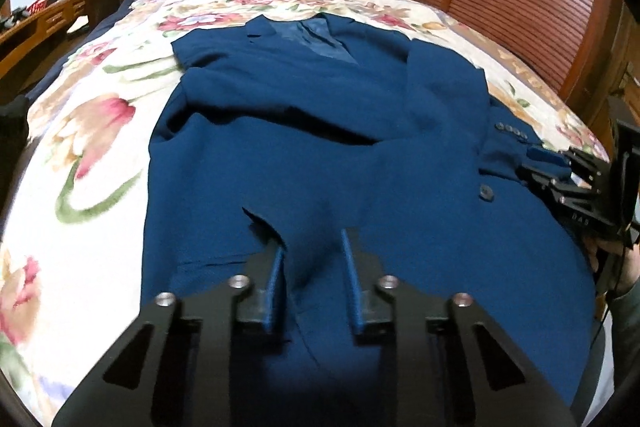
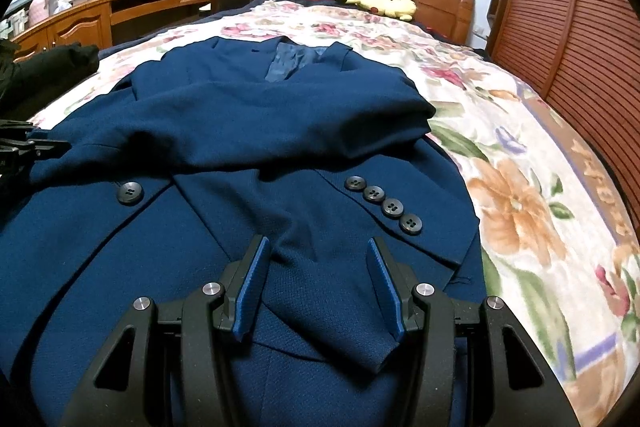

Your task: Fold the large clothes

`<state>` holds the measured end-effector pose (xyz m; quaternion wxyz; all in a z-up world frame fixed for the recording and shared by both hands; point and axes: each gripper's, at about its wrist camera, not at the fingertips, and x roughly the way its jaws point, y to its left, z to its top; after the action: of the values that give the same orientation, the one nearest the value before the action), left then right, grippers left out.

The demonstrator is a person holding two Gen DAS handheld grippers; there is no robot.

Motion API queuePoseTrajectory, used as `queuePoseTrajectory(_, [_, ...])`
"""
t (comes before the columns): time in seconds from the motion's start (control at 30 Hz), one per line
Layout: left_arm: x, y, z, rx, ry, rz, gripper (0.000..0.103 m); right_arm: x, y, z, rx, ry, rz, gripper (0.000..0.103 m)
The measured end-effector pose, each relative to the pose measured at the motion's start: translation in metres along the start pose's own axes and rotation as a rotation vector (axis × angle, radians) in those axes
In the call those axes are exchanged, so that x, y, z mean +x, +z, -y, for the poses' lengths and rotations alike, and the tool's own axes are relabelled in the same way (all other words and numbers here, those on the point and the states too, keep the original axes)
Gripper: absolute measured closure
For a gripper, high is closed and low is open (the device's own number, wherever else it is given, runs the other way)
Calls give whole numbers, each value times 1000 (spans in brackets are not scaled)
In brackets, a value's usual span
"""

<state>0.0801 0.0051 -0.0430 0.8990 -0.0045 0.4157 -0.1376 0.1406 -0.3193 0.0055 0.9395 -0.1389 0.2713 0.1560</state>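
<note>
While both tongs (image 1: 314,247) (image 2: 318,247) grasp the navy wool suit jacket's (image 1: 320,115) hem folds, lift evenly, keeping the crossed sleeves flat.

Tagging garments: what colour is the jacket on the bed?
Navy blue jacket with dark buttons; clearest in the right wrist view.

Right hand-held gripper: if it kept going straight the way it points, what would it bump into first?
Most likely the blue jacket. The right hand-held gripper points down at the bed, and a fold of the jacket already sits between its fingers, near the four sleeve buttons.
</note>
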Motion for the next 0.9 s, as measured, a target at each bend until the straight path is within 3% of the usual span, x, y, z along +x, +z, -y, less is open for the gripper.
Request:
queuePoseTrajectory(0.07, [-6,-1,5,23,18,26,91,0,-1,0,-6,-5,3,51])
queuePoseTrajectory(0.3, [-54,-11,32,68,-26,179,91,-2,1,2,-2,-3,-8,51])
queuePoseTrajectory(0.43, [-68,-22,49,93,-36,188,91,-26,6,4,5,-62,63,51])
queuePoseTrajectory(0.57, [-89,-34,66,114,-81,215,91,-56,6,1,12,-68,100,51])
queuePoseTrajectory(0.73, [-107,-50,88,148,-108,219,91,-85,-2,-1,33,-53,105,51])
queuePoseTrajectory(0.9, [-124,-62,100,146,-86,226,90,-109,-11,0,79,-50,111,51])
